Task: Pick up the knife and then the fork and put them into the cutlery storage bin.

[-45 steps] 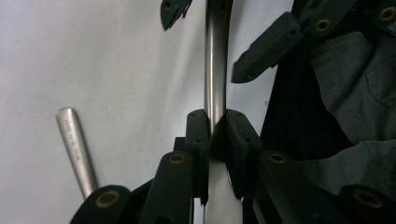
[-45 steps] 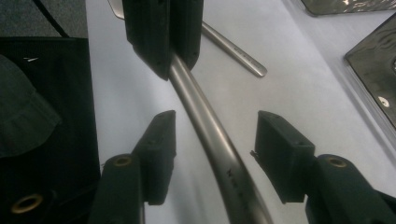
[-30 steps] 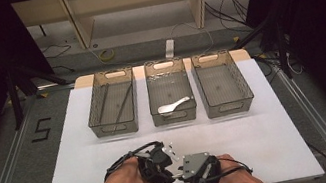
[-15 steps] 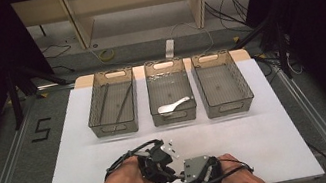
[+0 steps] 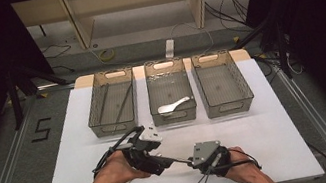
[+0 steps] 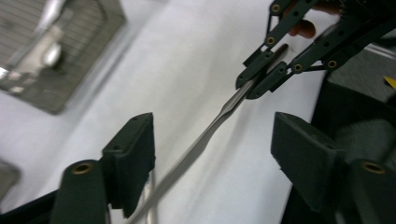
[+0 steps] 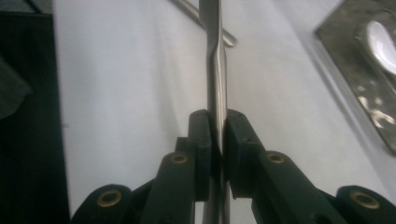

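1. A slim metal utensil handle (image 6: 219,121) runs between the two grippers, its long axis lying roughly level above the white table cover (image 5: 278,122). In the high view it stretches left to right. The end toward the left gripper is hidden, so what kind of utensil it is cannot be told.
2. The right gripper (image 7: 217,135) has its pads pressed on the handle, clamping it; its jaws have just been closing further.
3. The left gripper (image 6: 212,154) stands with its jaws wide apart. The handle passes between them, nearer one pad, with neither pad pressing it. These jaws have just been opening.
4. Both hands sit low at the near edge, grippers pointing toward each other, the left hand (image 5: 114,173) tilted upward.
5. Compared with a second ago, the left gripper has risen slightly and let go of the handle.
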`<state>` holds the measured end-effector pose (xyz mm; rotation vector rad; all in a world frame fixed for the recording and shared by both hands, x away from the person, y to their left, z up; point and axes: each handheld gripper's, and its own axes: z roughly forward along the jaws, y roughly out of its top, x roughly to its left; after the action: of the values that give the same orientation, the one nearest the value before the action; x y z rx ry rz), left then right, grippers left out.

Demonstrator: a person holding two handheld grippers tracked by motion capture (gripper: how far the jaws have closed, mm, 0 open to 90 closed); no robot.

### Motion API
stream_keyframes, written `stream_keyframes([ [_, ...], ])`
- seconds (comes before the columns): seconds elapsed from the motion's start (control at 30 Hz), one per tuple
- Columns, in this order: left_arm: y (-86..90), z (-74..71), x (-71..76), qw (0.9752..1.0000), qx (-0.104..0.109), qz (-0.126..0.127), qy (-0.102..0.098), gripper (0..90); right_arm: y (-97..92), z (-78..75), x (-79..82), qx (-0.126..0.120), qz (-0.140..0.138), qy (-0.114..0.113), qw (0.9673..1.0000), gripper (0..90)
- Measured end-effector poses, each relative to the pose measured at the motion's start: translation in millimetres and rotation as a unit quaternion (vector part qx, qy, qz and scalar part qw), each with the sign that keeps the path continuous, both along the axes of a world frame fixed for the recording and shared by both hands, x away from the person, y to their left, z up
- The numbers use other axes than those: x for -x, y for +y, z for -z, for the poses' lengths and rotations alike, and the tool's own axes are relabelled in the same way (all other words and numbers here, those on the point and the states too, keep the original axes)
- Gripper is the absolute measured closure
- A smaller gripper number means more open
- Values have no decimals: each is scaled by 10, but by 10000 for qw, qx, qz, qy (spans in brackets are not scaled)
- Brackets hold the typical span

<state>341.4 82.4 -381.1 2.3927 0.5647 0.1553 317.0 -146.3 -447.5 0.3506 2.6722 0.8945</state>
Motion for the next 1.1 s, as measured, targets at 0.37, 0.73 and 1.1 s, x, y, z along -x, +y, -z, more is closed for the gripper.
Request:
stream_keyframes([
  [0.37, 308, -14, -67, 9971, 241, -679, -224, 199, -290, -73, -165, -264, 788, -75, 9965, 841],
  [0.73, 555, 255, -202, 9924, 359, -1167, -143, 176, -527, -190, -258, -589, 1294, -193, 9897, 843],
  [1.1, 739, 389, -133, 9876, 507, -1469, -204, 169, -839, -367, -450, -967, 1925, -304, 9760, 843],
])
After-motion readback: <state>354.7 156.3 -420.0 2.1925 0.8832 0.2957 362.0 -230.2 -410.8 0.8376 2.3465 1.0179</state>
